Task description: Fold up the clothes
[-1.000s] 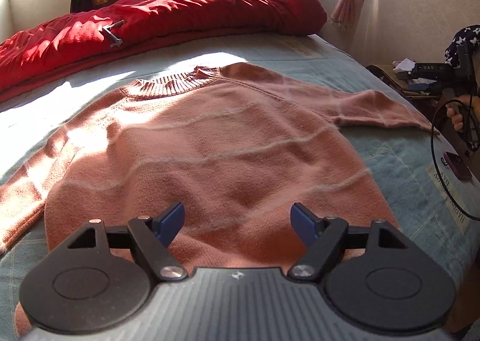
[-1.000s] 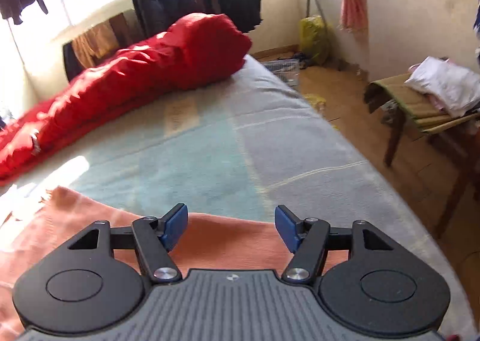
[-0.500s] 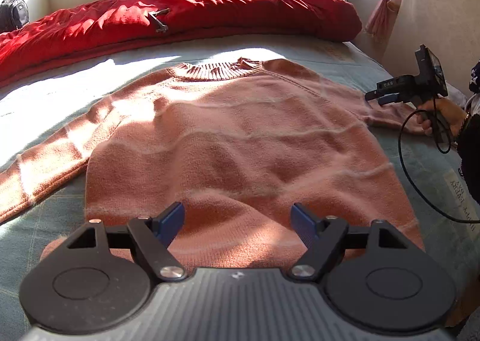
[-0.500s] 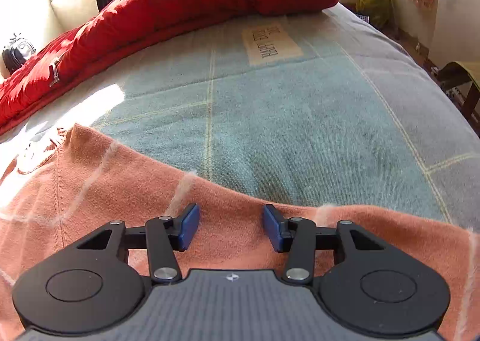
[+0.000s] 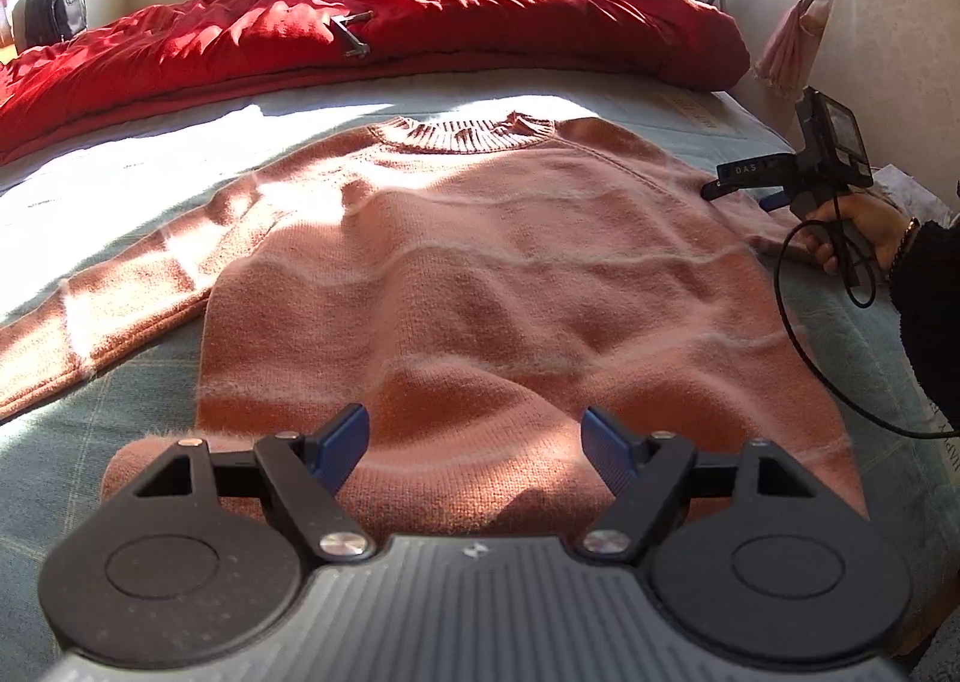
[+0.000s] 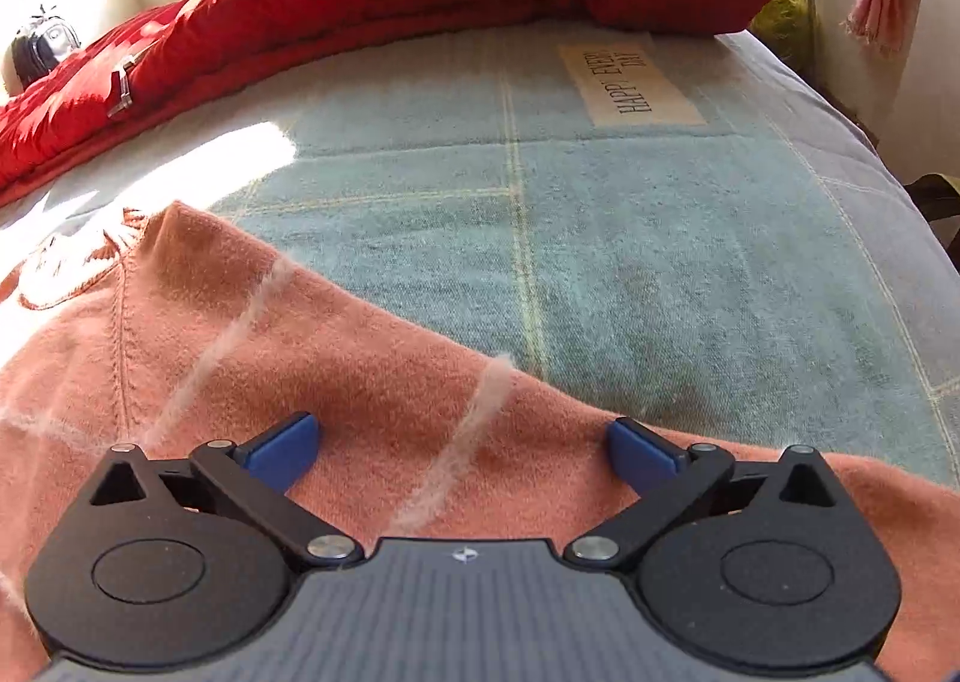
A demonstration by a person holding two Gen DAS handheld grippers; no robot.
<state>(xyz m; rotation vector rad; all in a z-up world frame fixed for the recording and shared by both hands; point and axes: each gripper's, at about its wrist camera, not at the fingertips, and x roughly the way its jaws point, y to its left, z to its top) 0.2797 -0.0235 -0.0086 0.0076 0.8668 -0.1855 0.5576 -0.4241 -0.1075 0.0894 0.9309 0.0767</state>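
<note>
A salmon-pink knit sweater (image 5: 480,274) with thin pale stripes lies flat, front up, on the blue-grey blanket (image 6: 630,238), both sleeves spread out to the sides. My left gripper (image 5: 474,436) hovers open just above the hem, nothing between its blue pads. In the right wrist view, my right gripper (image 6: 462,436) sits low over the sweater's right sleeve (image 6: 360,382) near the shoulder. Its jaws are opening wide, with the sleeve under them and no pad pressing on it. The left wrist view shows that right gripper (image 5: 741,196) held by a hand (image 5: 858,226) at the sleeve.
A red duvet (image 5: 420,34) is bunched along the far side of the bed. A backpack (image 5: 51,13) stands at the far left, and clothes hang behind. A black cable (image 5: 792,334) trails from the right gripper. The bed's right edge (image 6: 888,166) drops off nearby.
The right gripper has come down and moved along the sleeve toward the shoulder; its jaws narrowed, then spread wide. The left gripper shifted sideways along the hem, still open.
</note>
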